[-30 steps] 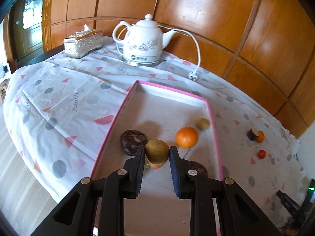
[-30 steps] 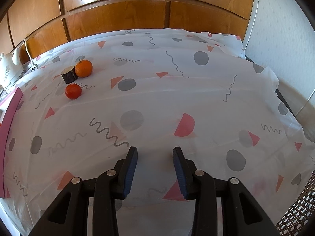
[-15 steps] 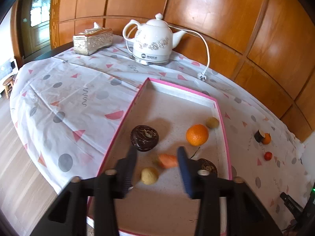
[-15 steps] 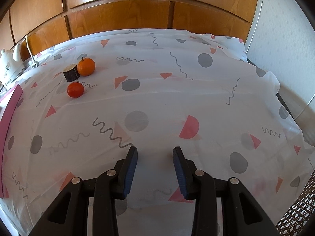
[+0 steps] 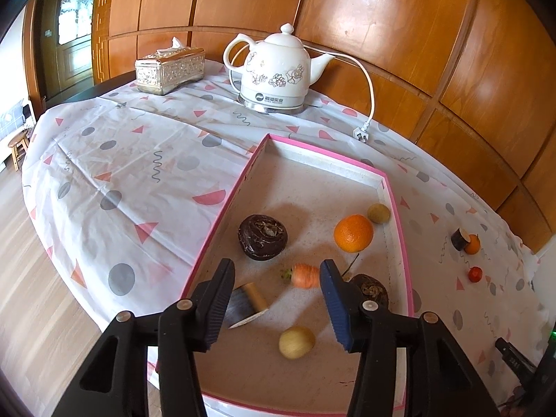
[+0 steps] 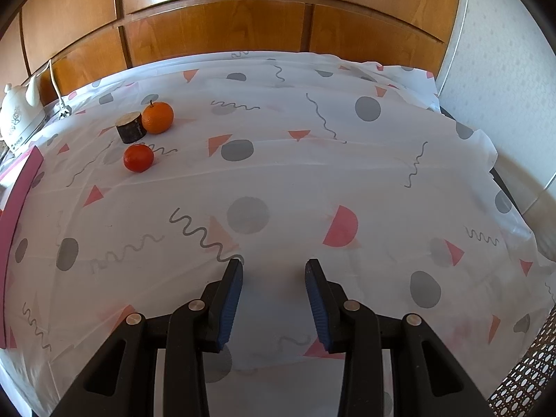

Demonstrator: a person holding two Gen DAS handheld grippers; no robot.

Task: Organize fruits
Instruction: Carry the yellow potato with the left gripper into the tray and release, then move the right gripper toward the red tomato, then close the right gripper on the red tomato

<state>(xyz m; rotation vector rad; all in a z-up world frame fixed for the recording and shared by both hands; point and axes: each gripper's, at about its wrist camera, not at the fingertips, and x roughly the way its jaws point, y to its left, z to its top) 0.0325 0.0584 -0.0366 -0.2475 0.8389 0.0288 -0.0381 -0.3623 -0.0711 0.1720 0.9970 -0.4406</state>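
Observation:
A pink-rimmed tray [image 5: 222, 208] holds an orange [image 5: 353, 233], a carrot [image 5: 304, 275], two dark round fruits [image 5: 262, 237] [image 5: 371, 288], a small yellow-green fruit [image 5: 378, 213], a dark cylinder piece [image 5: 245, 304] and a yellowish kiwi-like fruit [image 5: 296, 342]. My left gripper [image 5: 276, 299] is open and empty above the tray's near end. My right gripper [image 6: 272, 295] is open and empty over bare cloth. A small orange [image 6: 157, 117], a red fruit [image 6: 138, 158] and a dark cylinder [image 6: 131, 127] lie on the cloth at the far left of the right wrist view.
A white electric kettle [image 5: 278, 73] with its cord and plug [image 5: 361, 133] stands behind the tray. A silver tissue box [image 5: 169, 69] is at the back left. The patterned cloth [image 6: 295, 173] hangs over the table's edges. Wooden panels back the table.
My left gripper opened and let go of the kiwi-like fruit, which now lies in the tray's near end. The gripper then pulled back and up. The right gripper barely moved.

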